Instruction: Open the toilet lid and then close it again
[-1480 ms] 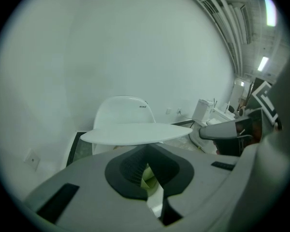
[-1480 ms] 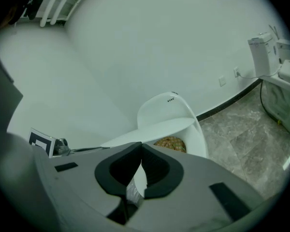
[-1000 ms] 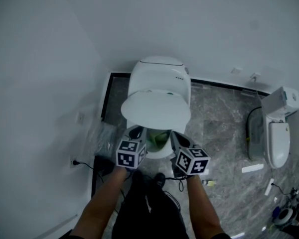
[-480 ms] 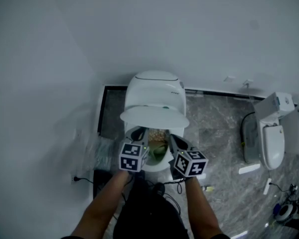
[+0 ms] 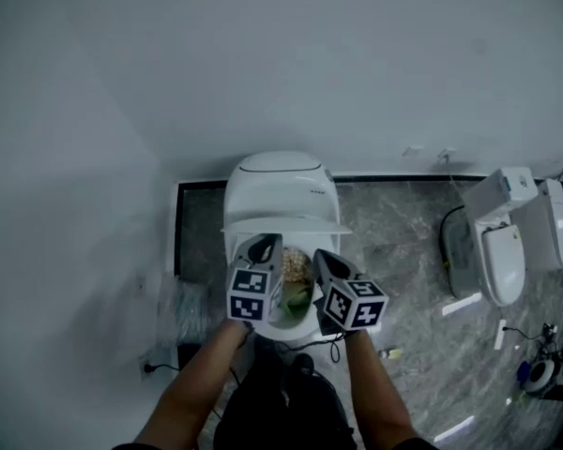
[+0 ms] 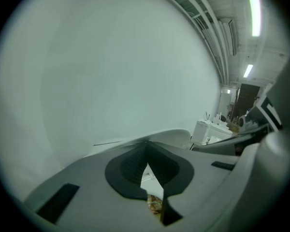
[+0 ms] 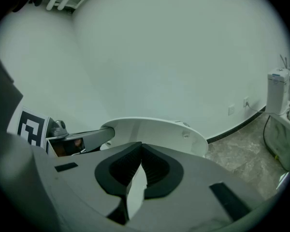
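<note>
Opening half of the task, by my reading; the lid [image 5: 283,225] is up steeply, showing almost edge-on in the head view, its hinge end at the tank [image 5: 280,181] and its free edge over the bowl [image 5: 296,279]; not yet leaning back on the tank.

Left gripper [image 5: 263,244]: jaws clenched together, nothing held; its tip sits just under the lid's free edge. Right gripper [image 5: 319,257]: same, jaws pressed shut and empty; its own view looks onto the lid's white underside just ahead. I cannot tell whether either tip touches the lid; I judge they are pushing it up from below rather than pinching it.

Bowl is exposed between the two grippers; something brown and green lies in it.

Next move, as I judge it: carry the lid on past upright until it rests against the tank; ease off there so it does not slam; then come round to its front face for the closing half.

Room: wall [image 5: 291,64] stands right behind the tank, so lid travel ends there; side wall [image 5: 66,204] is near on the left; open floor [image 5: 394,242] on the right; a second toilet [image 5: 502,251] well apart.
</note>
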